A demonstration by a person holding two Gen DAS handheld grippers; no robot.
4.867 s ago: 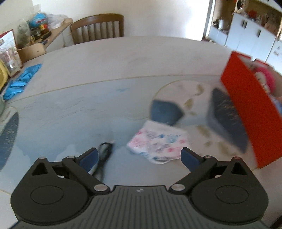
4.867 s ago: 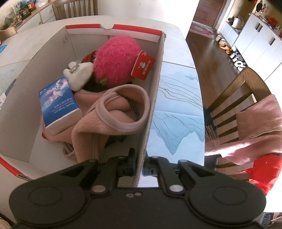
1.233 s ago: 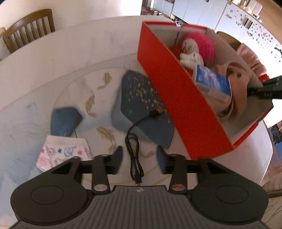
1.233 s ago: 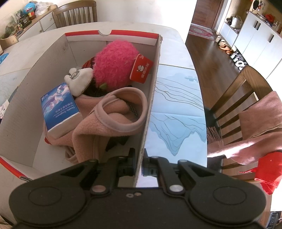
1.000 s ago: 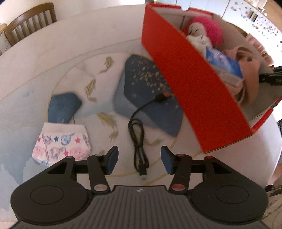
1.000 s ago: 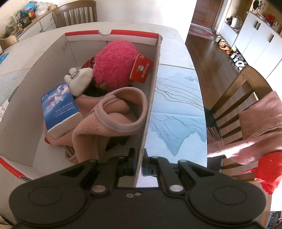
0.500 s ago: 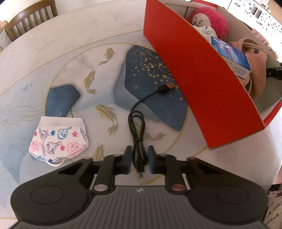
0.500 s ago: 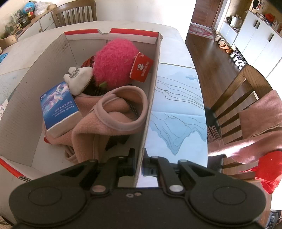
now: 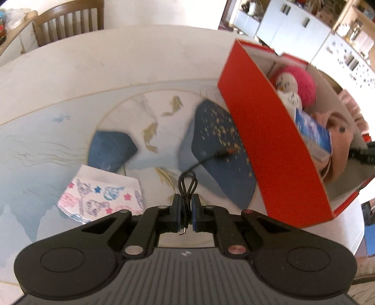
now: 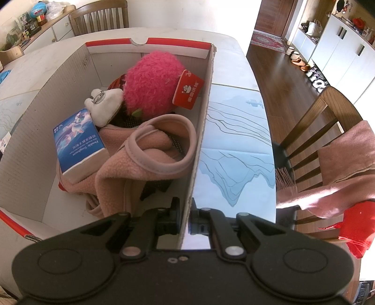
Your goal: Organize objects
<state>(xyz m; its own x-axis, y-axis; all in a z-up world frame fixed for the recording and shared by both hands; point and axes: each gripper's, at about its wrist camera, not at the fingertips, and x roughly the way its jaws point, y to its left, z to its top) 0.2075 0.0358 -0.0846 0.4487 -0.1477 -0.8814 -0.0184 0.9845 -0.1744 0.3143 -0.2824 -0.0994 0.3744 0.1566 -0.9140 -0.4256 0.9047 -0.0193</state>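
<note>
My left gripper [image 9: 186, 199] pinches a bundled black USB cable [image 9: 220, 154] near its looped end. Its jaws are still closing and the blue pads press on the cable. The cable's plug end trails over the dark blue patch of the tablecloth, beside the red cardboard box [image 9: 269, 140]. My right gripper [image 10: 186, 207] is shut on the box's right wall [image 10: 202, 126], one finger inside and one outside. In the box lie a pink plush toy [image 10: 152, 79], a white pouch [image 10: 103, 105], a blue tissue pack [image 10: 77, 138] and a pink fleece garment [image 10: 140, 162].
A patterned child's face mask [image 9: 103, 199] lies on the table left of the left gripper. One wooden chair [image 9: 68, 21] stands at the far side. Another chair [image 10: 316, 131], draped with pink cloth, is close to the table's right edge.
The left gripper's jaws closed around the cable bundle and lifted it a little off the table. The box looks further right in its view. The right gripper has not moved.
</note>
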